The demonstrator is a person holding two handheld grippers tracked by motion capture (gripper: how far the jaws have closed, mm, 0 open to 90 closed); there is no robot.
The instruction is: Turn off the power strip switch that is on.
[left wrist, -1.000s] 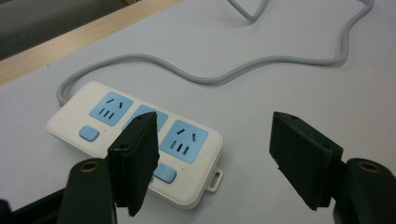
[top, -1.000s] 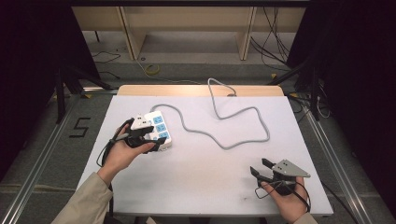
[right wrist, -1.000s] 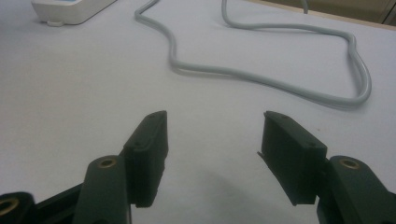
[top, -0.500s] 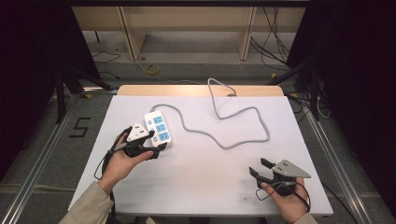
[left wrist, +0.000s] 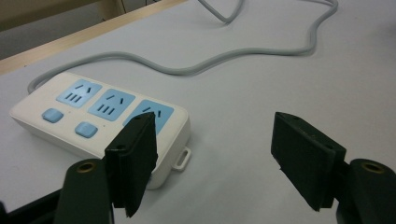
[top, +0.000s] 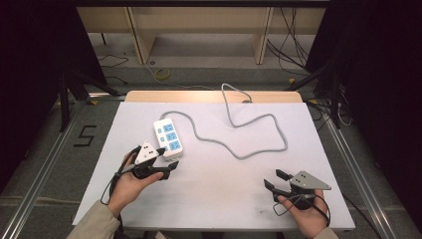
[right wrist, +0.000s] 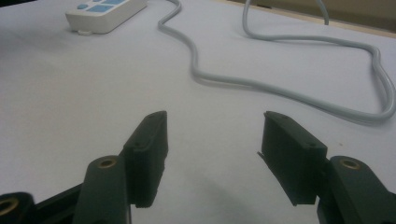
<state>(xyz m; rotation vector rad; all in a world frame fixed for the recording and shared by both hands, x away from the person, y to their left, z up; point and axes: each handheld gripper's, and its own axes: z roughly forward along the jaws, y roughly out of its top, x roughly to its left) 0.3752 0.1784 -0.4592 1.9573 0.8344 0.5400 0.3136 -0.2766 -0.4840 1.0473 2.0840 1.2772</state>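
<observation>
White table (top: 214, 199) carries everything, largest first. Grey cable (top: 249, 144) loops across its far half and meets the far end of a white power strip (top: 167, 137) with blue sockets, lying left of centre. Left claw (top: 166, 162) sits just beside the strip's near end, spread wide and empty. Right claw (top: 274, 179) rests at the near right corner, also wide and empty.
</observation>
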